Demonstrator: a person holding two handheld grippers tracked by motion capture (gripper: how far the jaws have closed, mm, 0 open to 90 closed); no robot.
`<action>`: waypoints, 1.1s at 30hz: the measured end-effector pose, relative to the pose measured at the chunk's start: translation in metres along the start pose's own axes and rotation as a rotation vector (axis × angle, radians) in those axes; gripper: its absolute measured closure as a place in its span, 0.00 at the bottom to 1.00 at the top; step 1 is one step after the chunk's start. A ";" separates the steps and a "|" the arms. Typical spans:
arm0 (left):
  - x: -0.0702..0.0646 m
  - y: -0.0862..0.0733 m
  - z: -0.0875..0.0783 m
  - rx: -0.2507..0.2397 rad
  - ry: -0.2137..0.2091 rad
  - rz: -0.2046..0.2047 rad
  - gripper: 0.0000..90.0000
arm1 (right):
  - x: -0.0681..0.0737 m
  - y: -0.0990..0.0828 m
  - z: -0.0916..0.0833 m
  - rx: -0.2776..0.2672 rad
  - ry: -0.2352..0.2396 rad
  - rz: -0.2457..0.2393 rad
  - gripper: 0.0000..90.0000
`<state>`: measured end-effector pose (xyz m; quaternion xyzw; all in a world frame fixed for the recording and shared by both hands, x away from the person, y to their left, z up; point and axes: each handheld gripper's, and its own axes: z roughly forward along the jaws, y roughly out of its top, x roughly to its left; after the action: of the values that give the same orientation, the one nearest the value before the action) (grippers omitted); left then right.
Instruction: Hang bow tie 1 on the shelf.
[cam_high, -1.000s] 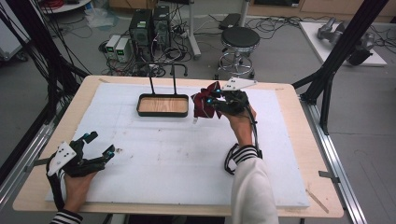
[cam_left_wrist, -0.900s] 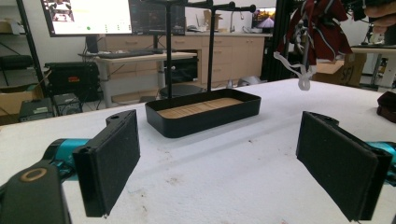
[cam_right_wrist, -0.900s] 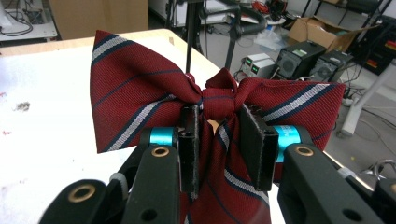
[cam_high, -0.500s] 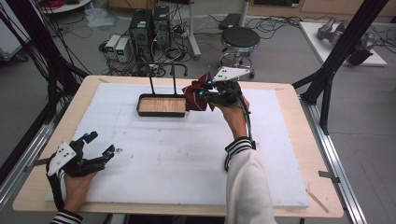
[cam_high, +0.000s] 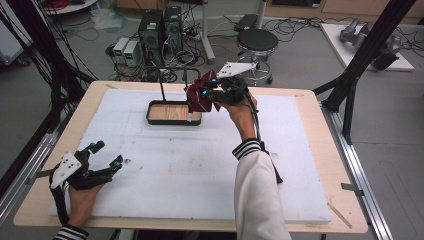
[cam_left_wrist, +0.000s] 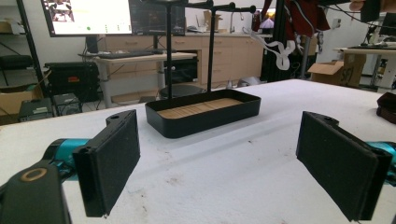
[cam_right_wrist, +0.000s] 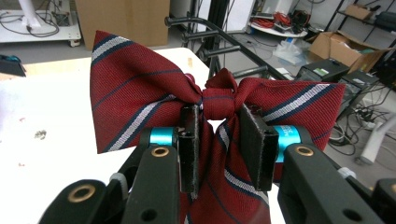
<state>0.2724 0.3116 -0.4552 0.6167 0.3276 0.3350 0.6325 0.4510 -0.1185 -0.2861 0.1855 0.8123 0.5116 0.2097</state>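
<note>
The right gripper (cam_high: 212, 95) grasps a dark red bow tie of woven cloth with white and navy stripes (cam_right_wrist: 205, 116). In the right gripper view its two black fingers (cam_right_wrist: 189, 144) clench the cloth just below the central knot, and the two wings spread to either side above them. In the high view the bow tie (cam_high: 200, 97) hangs in the air at the far middle of the bench, above the right end of the black rectangular tray with a wooden floor (cam_high: 172, 120). Two black upright posts (cam_high: 162, 90) rise from the tray, and the right gripper view shows their horizontal arms (cam_right_wrist: 219, 37) just beyond the bow tie.

The left gripper (cam_high: 97, 162) rests on the white foam-covered bench (cam_high: 165, 170) at the near left corner, well apart from the tray. Its fingers (cam_left_wrist: 112, 163) stand released, with nothing between them.

Judged step: transport of the bow tie to the black stand for hanging or for placement in the tray. The bow tie is lifted and not yet on the stand.

The next move calls for the following:
- Align the bow tie with one horizontal arm of the stand.
- Keep the grasp firm at the knot so the cloth does not slip.
- Release only once the bow tie rests on its support.
</note>
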 end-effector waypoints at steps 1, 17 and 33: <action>0.000 0.000 0.000 -0.001 -0.001 0.000 0.15 | 0.000 0.002 0.002 0.003 0.003 0.003 0.78; 0.000 0.000 0.000 0.002 0.000 0.001 0.15 | -0.011 0.015 0.021 0.003 -0.007 0.001 0.78; 0.000 0.000 0.000 0.001 0.002 -0.002 0.15 | -0.025 0.008 0.025 -0.027 -0.095 0.069 0.78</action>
<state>0.2729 0.3117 -0.4552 0.6165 0.3290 0.3349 0.6321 0.4857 -0.1096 -0.2850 0.2344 0.7877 0.5199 0.2328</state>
